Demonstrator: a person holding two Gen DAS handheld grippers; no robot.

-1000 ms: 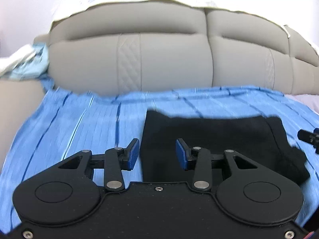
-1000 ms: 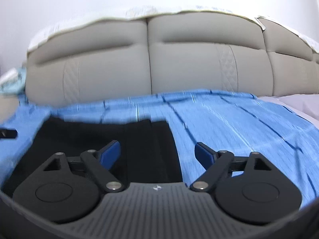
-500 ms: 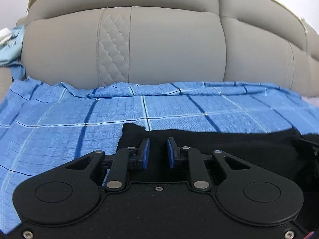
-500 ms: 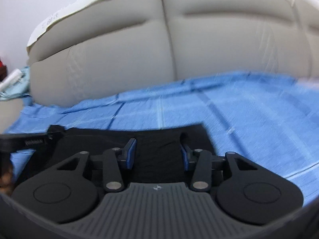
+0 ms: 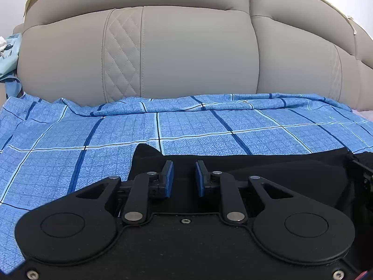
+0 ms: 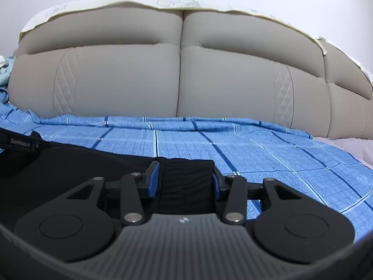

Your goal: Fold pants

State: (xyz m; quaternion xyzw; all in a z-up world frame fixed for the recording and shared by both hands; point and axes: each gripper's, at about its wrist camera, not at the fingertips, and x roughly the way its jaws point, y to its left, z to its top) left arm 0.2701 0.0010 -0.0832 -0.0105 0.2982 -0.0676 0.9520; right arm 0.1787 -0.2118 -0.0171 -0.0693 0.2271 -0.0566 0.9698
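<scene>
In the left wrist view, the black pants (image 5: 268,177) are lying across the lower middle and lower right of the frame on the blue checked sheet (image 5: 198,126), their long axis running left to right. The left gripper (image 5: 182,179) is sitting over the pants' left end, whose corner is poking up just above and left of the pads. The jaws are standing narrowly parted with black cloth between them; whether they are actually pinching it I cannot tell. The beige headboard (image 5: 186,51) is filling the upper frame.

In the right wrist view, the pants (image 6: 70,163) are stretching from the centre toward the left edge. The right gripper (image 6: 185,180) is closing on the folded right end, a thick band of cloth sitting between the blue pads and touching both, so it looks grasped. Each gripper is nearest its own end, so the coming fold probably turns on lifting both ends together across that long axis.
</scene>
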